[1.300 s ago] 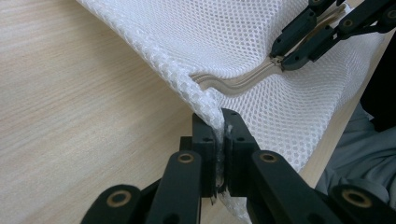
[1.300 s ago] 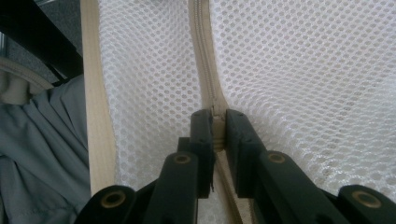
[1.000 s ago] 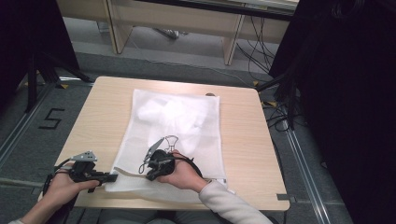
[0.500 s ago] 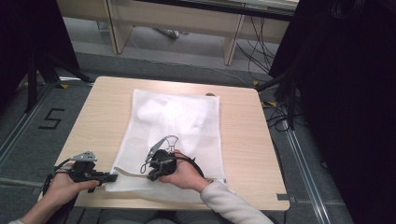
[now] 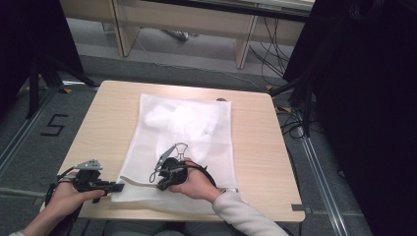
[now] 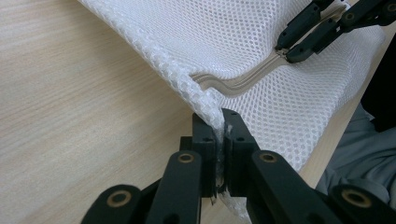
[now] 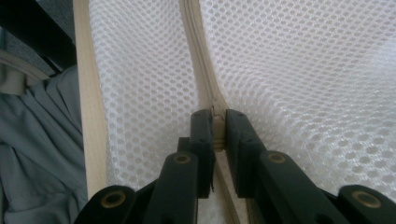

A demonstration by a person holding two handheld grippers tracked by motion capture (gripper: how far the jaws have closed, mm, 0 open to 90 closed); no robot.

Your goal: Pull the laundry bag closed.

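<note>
White mesh bag [image 5: 184, 132] lay flat; left gripper [image 6: 220, 135] pinched its near corner taut so right gripper [image 7: 218, 128], clamped on the zip pull [image 7: 215, 122], could slide.

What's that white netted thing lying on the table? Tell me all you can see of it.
The mesh bag is a white, honeycomb-net pouch lying flat on the wooden table, with something pale bunched inside. A cream zipper runs along its near end. The left gripper pinches its near corner; the right gripper is shut on the zipper's slider.
</note>
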